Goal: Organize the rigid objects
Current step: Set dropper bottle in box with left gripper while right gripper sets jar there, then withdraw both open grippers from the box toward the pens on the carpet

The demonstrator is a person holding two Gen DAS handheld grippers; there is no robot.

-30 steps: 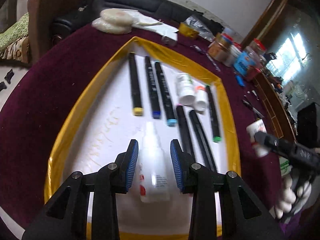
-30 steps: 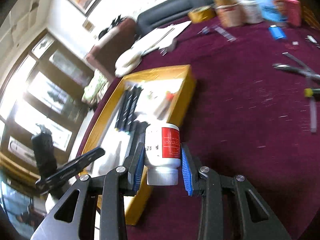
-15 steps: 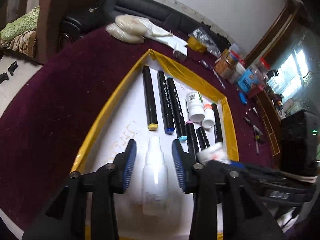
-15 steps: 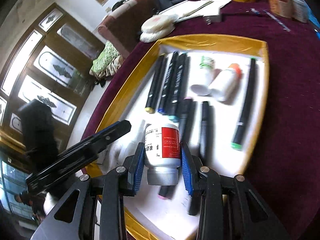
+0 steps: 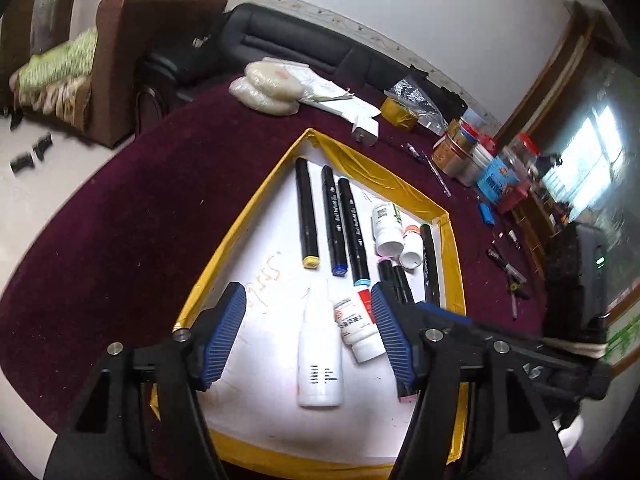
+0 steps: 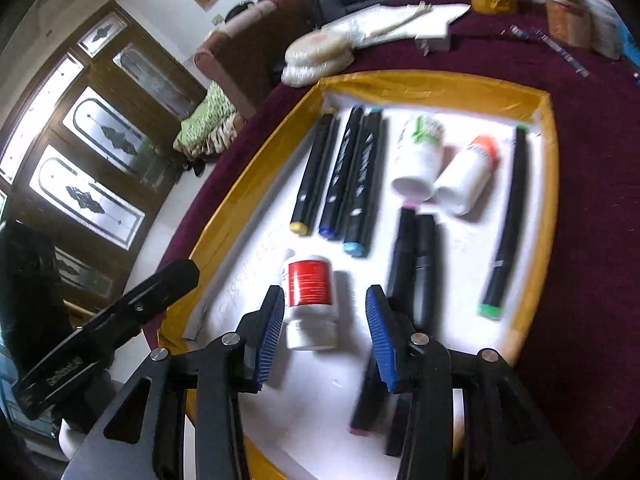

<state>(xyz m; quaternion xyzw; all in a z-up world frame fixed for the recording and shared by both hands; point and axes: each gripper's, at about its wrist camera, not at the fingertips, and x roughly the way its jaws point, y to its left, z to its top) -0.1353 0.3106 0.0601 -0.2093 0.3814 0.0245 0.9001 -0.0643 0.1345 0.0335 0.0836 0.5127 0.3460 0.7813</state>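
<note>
A yellow-rimmed white tray [image 5: 256, 216] [image 6: 552, 168] holds several black markers [image 5: 306, 216] [image 6: 316, 176], two white bottles [image 5: 387, 224] [image 6: 418, 156] and a white dropper bottle [image 5: 320, 356]. A red-labelled white pill bottle [image 6: 308, 300] [image 5: 356, 328] lies on the tray beside the dropper bottle. My right gripper [image 6: 326, 334] is open, its pads on either side of the pill bottle, apart from it. My left gripper [image 5: 308, 332] is open and empty above the dropper bottle.
The tray sits on a maroon cloth [image 5: 120, 240]. Jars and boxes [image 5: 480, 160], pens [image 5: 436, 168], a tape roll [image 5: 398, 116] and white pads [image 5: 268, 88] lie at the far edge. Small tools [image 5: 508, 268] lie right of the tray.
My right gripper has opened and let the pill bottle down onto the tray beside the dropper bottle. My left gripper has opened wider and drawn back from the dropper bottle.
</note>
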